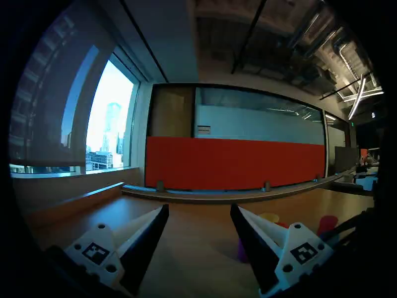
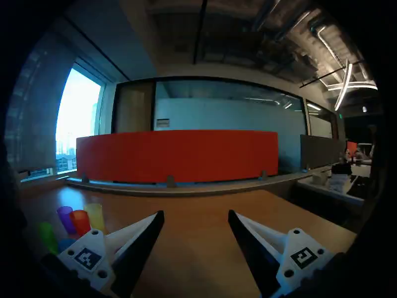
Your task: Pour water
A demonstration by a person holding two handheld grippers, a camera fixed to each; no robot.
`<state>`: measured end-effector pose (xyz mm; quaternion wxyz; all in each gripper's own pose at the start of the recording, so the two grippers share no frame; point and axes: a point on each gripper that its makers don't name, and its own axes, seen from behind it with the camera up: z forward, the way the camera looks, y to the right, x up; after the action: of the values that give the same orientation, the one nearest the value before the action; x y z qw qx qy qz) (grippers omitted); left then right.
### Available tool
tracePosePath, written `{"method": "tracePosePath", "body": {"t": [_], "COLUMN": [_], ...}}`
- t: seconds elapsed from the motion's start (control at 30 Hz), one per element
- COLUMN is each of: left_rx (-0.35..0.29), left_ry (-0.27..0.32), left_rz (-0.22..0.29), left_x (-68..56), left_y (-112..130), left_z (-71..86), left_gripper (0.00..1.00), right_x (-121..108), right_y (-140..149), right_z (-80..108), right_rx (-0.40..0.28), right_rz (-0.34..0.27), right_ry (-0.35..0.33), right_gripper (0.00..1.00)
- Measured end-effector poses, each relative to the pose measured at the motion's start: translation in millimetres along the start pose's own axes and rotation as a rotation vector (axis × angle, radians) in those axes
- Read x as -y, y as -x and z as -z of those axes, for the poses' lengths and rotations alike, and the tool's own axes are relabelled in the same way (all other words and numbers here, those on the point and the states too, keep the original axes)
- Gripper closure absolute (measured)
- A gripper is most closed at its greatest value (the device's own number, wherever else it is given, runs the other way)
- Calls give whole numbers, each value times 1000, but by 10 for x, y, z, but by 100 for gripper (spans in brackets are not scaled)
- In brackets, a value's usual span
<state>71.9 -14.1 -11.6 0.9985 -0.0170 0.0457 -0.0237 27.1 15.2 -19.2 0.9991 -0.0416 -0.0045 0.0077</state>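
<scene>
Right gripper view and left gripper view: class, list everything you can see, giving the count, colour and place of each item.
cups: at least four; purple, red, yellow, green; clustered on the table, left of the right tool's fingers
table: one; brown wood; beneath both tools
partition: one; red; along the table's far edge
window: one; bright, city buildings outside; left side
ceiling lights: white strips; upper right
left tool: one; white with black fingers; open, holding nothing
right tool: one; white with black fingers; open, holding nothing
</scene>
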Motion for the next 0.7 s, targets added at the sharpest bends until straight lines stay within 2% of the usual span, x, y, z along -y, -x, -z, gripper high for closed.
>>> {"method": "tracePosePath", "body": {"t": [0.4, 0.7], "left_rx": [-4, -5], "left_ry": [-73, -110], "left_rz": [-66, -85], "left_x": [121, 155], "left_y": [121, 181], "left_z": [32, 64], "left_gripper": [8, 8], "right_x": [13, 40], "right_y": [-1, -14], "right_z": [33, 5], "right_rx": [19, 40], "right_rz": [23, 26], "right_ry": [8, 12], "right_gripper": [0, 0]}}
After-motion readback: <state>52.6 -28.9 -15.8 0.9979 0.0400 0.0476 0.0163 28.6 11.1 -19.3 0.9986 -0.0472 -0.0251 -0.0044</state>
